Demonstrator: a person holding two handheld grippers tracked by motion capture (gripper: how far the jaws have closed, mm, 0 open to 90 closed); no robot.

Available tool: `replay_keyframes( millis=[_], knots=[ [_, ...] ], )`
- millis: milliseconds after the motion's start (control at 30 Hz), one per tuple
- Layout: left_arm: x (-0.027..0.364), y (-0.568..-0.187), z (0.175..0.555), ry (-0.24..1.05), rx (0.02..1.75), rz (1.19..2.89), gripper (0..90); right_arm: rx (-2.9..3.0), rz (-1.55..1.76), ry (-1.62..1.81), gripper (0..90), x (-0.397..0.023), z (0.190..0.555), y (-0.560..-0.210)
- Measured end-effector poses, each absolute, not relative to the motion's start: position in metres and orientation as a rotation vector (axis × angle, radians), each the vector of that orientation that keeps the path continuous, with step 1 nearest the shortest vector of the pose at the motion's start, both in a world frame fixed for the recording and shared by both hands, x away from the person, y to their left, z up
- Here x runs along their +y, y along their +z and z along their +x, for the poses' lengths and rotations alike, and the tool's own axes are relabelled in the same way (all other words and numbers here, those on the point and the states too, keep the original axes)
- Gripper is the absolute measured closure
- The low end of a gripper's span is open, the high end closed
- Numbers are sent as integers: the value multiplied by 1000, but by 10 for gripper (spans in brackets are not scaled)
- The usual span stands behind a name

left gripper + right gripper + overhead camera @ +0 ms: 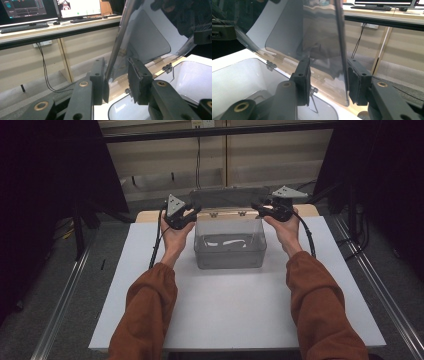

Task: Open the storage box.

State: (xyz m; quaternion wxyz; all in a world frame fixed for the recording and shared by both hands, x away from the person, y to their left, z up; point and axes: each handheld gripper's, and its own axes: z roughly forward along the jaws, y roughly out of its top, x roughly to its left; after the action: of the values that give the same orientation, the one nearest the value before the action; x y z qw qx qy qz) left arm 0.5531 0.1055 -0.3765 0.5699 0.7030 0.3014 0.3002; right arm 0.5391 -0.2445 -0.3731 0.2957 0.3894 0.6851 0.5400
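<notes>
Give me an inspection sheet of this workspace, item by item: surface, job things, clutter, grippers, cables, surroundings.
Surface: white rectangular tabletop, bare in front of the box.
Job's things: clear rectangular plastic box, open; its smoky transparent hinged lid raised at the far edge.
Clutter: nothing seen.
Grippers: left gripper and right gripper each straddle a side edge of the lid, jaws apart, not clamped.
Cables: black gripper cables trail along both hands; a black wall cable hangs behind.
Surroundings: grey floor, beige wall panels, monitors and keyboard on a bench beyond.
</notes>
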Motion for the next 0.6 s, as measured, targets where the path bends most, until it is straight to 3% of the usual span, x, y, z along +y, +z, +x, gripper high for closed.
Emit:
replay_keyframes(
  millis=[333, 600],
  knots=[
    [109, -384, 571, 704, 735, 1690, 666, 1798, 1041, 1444, 621, -247, 543, -372],
    [112, -395, 578, 633, 763, 1690, 718, 1782, 1050, 1456, 642, -249, 546, -374]
  ],
)
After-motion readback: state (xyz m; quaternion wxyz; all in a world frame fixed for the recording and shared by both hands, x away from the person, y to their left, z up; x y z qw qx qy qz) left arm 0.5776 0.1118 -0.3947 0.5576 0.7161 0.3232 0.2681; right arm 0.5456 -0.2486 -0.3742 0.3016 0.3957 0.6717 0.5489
